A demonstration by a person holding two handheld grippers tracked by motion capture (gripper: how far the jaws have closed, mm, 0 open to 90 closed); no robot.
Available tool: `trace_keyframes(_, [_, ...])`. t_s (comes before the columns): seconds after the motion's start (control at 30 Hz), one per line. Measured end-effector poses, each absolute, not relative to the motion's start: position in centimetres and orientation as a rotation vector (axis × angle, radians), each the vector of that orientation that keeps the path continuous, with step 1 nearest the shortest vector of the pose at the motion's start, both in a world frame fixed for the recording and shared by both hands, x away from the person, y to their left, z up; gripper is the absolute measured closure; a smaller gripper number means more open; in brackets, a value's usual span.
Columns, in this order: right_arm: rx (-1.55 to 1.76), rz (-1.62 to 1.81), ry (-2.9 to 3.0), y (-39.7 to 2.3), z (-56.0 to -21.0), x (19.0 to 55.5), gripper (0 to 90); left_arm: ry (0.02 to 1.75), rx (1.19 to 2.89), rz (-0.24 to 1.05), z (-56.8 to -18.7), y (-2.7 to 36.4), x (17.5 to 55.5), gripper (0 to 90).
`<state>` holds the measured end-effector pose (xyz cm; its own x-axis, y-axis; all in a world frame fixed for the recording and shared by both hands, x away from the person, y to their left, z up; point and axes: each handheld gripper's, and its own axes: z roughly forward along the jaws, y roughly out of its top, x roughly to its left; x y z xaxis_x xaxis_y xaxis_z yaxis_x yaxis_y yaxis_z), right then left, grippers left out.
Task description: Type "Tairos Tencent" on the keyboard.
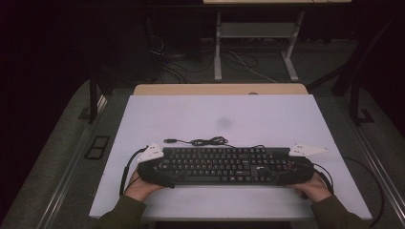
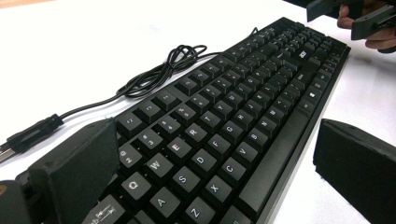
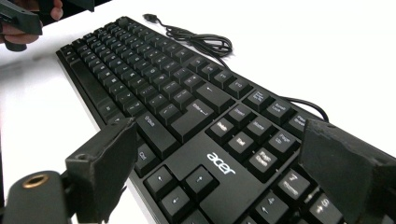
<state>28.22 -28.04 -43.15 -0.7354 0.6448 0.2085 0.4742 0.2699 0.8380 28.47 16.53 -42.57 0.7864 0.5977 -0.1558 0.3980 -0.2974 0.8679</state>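
Your way past the flat black plastic keyboard (image 1: 222, 165) is open white tabletop (image 1: 267, 114), only its coiled black cable (image 1: 205, 141) lying just behind it.

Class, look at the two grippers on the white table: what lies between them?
The black keyboard spans the whole stretch between the left gripper and the right gripper, one at each end. The high view shows this best.

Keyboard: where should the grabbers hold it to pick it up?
Probably by its two short ends, one gripper from each side. The keyboard is long, flat and thin, and the left gripper and right gripper already straddle those ends with jaws open.
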Motion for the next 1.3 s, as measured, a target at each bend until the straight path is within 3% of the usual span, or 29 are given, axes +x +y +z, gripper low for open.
trace_keyframes(1.3, [1.012,1.504,2.375,-25.1,-42.4,29.7,11.7,0.726,1.932,0.225,-42.4,14.4,30.0,0.0])
